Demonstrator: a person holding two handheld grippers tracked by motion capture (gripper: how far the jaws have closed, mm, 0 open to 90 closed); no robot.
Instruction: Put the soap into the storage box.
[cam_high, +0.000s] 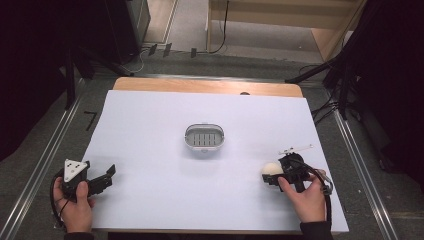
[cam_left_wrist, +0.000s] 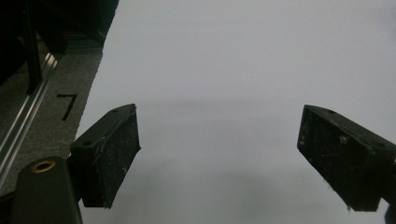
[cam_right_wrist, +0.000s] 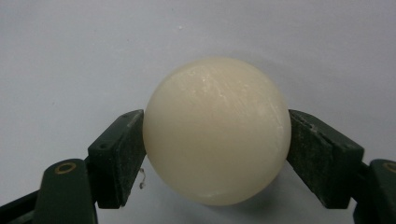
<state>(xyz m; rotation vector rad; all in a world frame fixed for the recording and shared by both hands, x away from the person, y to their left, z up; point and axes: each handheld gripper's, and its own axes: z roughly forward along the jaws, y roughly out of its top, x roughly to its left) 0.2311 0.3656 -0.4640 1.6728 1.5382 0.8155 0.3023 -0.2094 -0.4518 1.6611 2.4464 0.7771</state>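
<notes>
Tabletop (cam_high: 150, 130): white sheet over wood. Tray (cam_high: 204, 137) at centre; ball (cam_high: 272, 168) well right of tray, nearer the person.

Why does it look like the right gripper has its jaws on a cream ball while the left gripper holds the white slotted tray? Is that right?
Partly. The right gripper does clamp the cream ball. But the left gripper holds nothing: the left gripper view shows its jaws wide apart over bare white table sheet. The high view shows the white slotted tray lying alone mid-table.
</notes>
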